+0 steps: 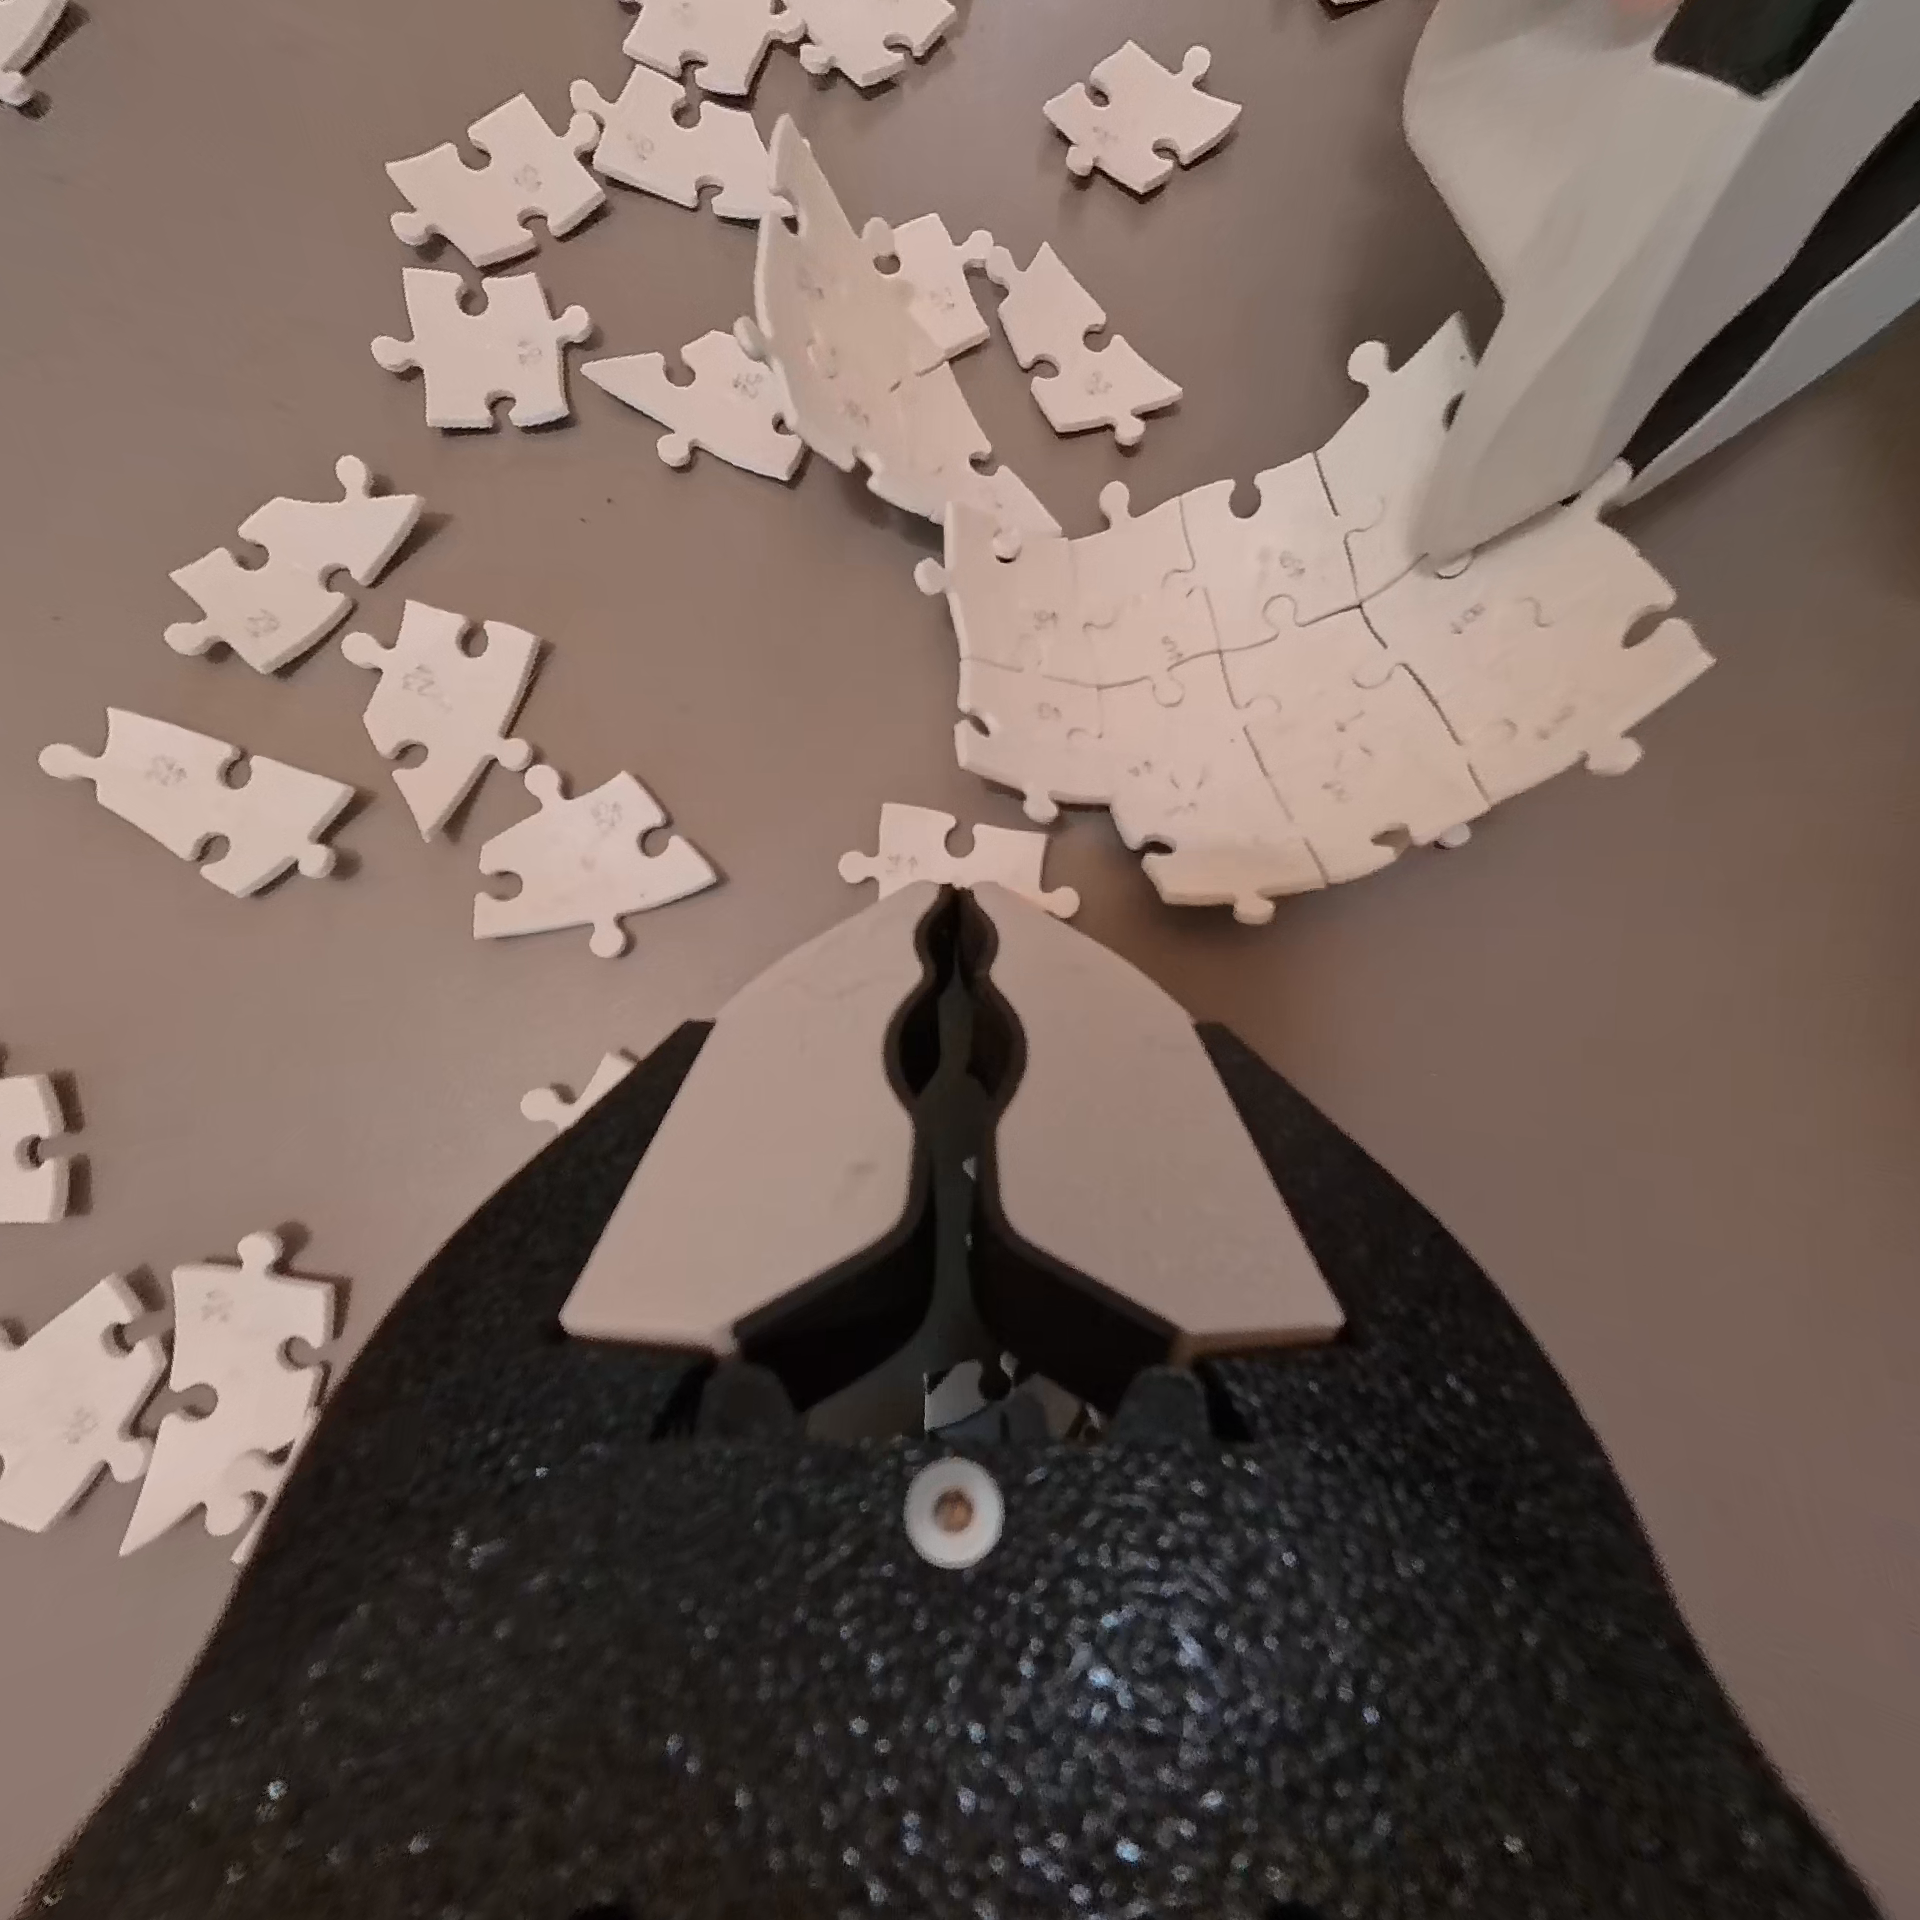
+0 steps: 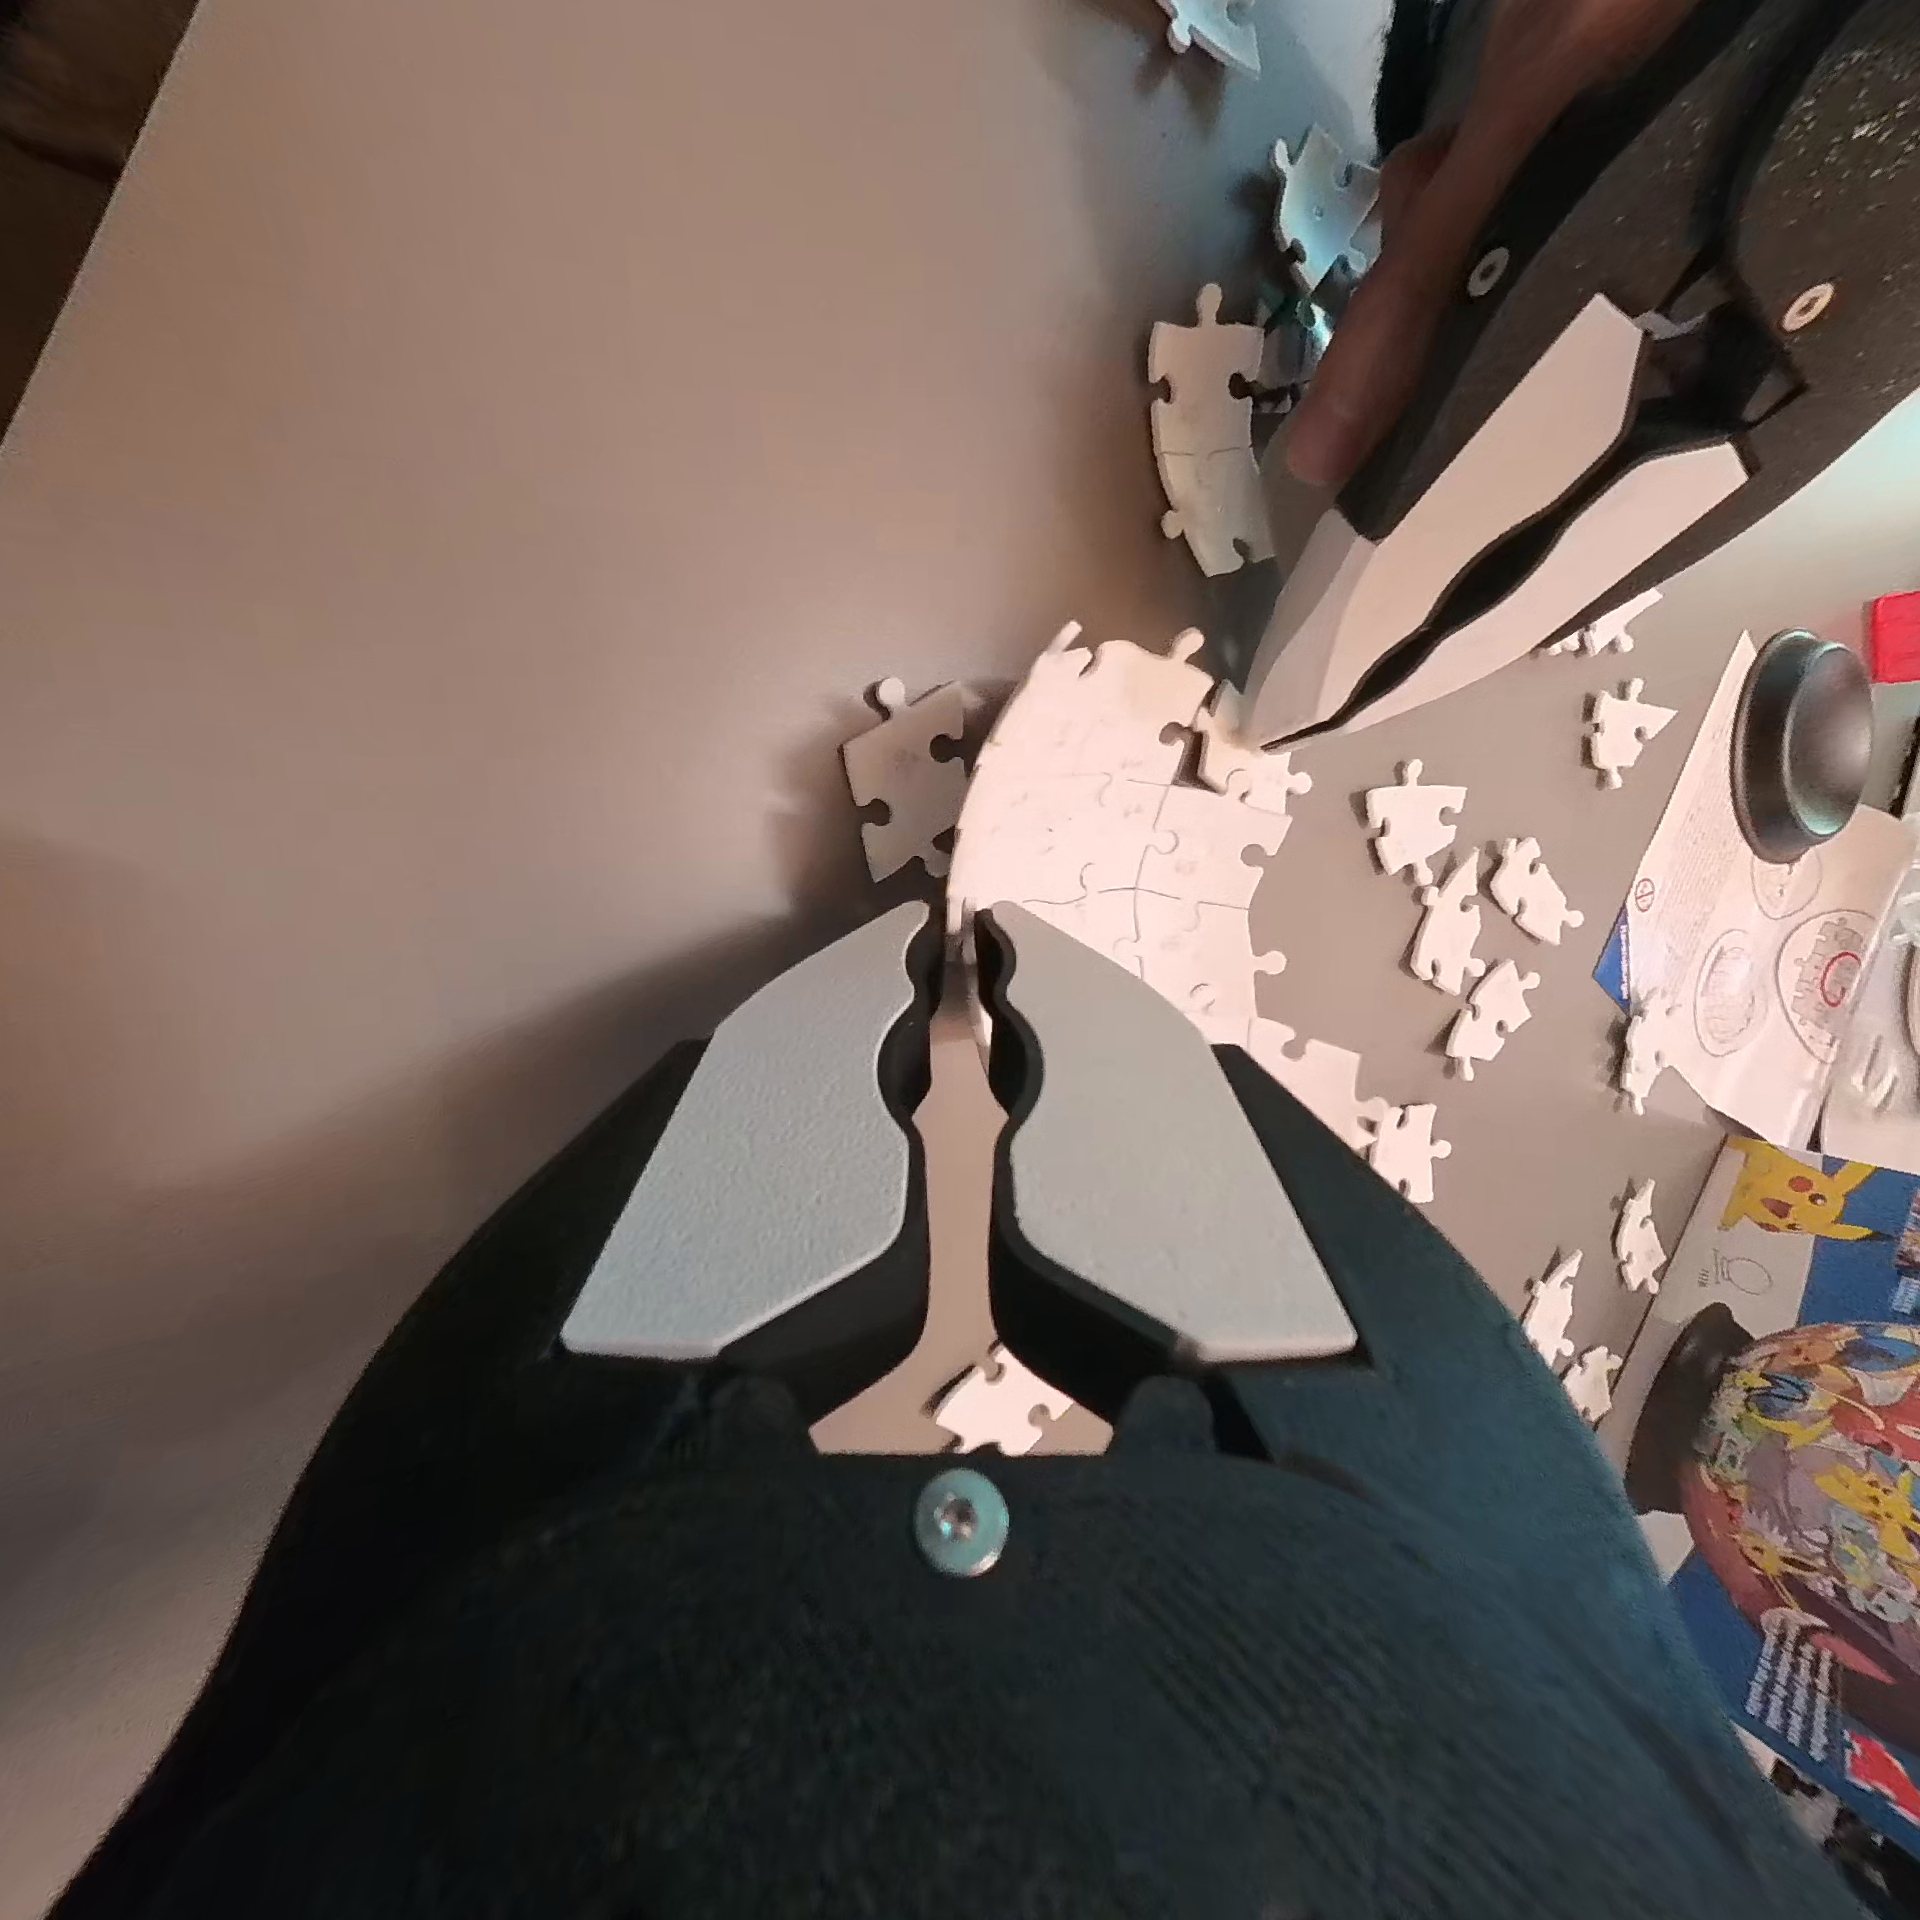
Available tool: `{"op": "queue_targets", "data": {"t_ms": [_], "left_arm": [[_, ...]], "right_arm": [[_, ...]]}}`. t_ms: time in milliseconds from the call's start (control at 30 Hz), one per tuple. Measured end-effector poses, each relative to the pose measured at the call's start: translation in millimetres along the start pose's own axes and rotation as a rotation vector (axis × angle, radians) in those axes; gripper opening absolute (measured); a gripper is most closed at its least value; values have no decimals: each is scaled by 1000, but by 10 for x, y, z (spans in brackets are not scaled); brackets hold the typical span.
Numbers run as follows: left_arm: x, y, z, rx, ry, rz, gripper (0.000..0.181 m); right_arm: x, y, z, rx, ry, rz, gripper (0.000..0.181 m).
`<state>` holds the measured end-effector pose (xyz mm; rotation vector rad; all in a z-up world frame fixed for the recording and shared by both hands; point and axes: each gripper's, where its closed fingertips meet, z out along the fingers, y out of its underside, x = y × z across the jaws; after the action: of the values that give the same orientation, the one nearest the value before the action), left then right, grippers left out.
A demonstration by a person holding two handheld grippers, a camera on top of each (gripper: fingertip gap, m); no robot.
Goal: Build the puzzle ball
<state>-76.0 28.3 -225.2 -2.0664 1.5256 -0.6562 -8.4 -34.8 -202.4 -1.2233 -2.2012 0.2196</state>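
A curved, assembled section of white puzzle pieces lies on the grey table; it also shows in the right wrist view. My right gripper is shut on that section's near edge, and in the left wrist view its tips rest on the section's far right corner. My left gripper is shut on a single loose white piece, just short of the section's lower left edge. In the right wrist view the left gripper holds that piece tilted at the section's far edge.
Several loose white pieces lie scattered on the left. A second curved strip of joined pieces stands behind them. In the right wrist view, a printed box, an instruction sheet and a dark round stand sit on the right. The table edge runs at the left. The left gripper's tips are roughly 10 cm from the right gripper's.
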Motion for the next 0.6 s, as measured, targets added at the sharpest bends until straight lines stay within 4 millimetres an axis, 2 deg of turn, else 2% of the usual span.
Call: {"op": "queue_targets", "data": {"t_ms": [600], "left_arm": [[13, -3, 3, -6, 1, 14, 0]], "right_arm": [[42, -52, 10, -23, -2, -1, 4]]}}
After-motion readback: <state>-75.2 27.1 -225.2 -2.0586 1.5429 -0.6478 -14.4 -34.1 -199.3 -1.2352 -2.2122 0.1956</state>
